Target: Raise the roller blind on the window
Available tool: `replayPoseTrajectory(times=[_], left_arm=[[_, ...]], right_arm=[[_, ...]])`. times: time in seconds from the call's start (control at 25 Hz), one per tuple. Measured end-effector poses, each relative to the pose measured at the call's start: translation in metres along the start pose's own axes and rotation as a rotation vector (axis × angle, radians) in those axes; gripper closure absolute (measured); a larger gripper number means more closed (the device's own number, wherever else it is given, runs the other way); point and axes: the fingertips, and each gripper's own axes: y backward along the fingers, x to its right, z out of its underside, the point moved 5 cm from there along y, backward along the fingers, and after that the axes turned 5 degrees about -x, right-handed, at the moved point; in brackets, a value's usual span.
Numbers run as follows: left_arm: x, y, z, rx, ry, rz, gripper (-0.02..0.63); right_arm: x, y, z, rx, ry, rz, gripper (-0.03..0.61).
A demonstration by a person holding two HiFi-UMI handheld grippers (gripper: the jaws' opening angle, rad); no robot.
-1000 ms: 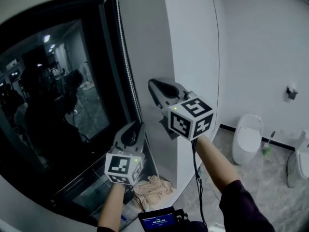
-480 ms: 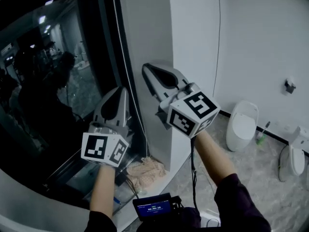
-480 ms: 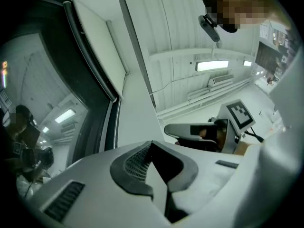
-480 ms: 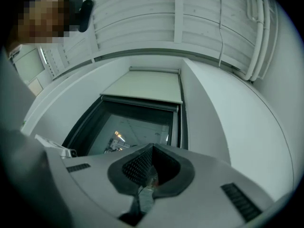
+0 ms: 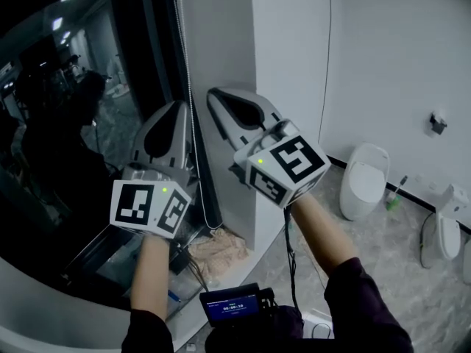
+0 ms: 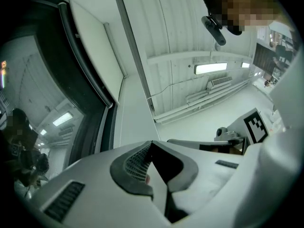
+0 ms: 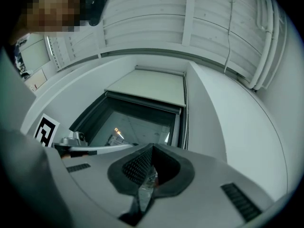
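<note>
The roller blind [image 7: 147,87] is a pale panel rolled high at the top of the dark window [image 5: 81,123]; it also shows in the left gripper view [image 6: 92,46]. Its bead chain [image 5: 182,43] hangs down the window's right edge [image 7: 184,127]. My right gripper [image 5: 212,94] points up beside the chain, its jaws shut [image 7: 152,147] with shiny chain beads showing in the seam. My left gripper [image 5: 180,105] stands just left of it, tips at the chain, jaws shut [image 6: 151,144]. Whether the left pads pinch the chain is hidden.
A white wall pier [image 5: 287,65] stands right of the window. A crumpled cloth [image 5: 221,248] lies on the sill below the grippers. A toilet [image 5: 360,186], a brush [image 5: 394,193] and another white fixture [image 5: 441,230] stand on the tiled floor. A small screen [image 5: 232,307] hangs at my waist.
My left gripper has risen from below the right one to about its height, next to the chain. The right gripper has shifted a little left and up in the picture.
</note>
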Motion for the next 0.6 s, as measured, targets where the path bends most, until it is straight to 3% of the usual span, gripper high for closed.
replayPoseTrajectory(times=[0.6], left_arm=[[0.0008,-0.0038,0.0026,-0.017,-0.018,-0.031,0.601]], right_arm=[[0.0054,0.0069,0.0019,0.008,0.012,-0.004,0.572]])
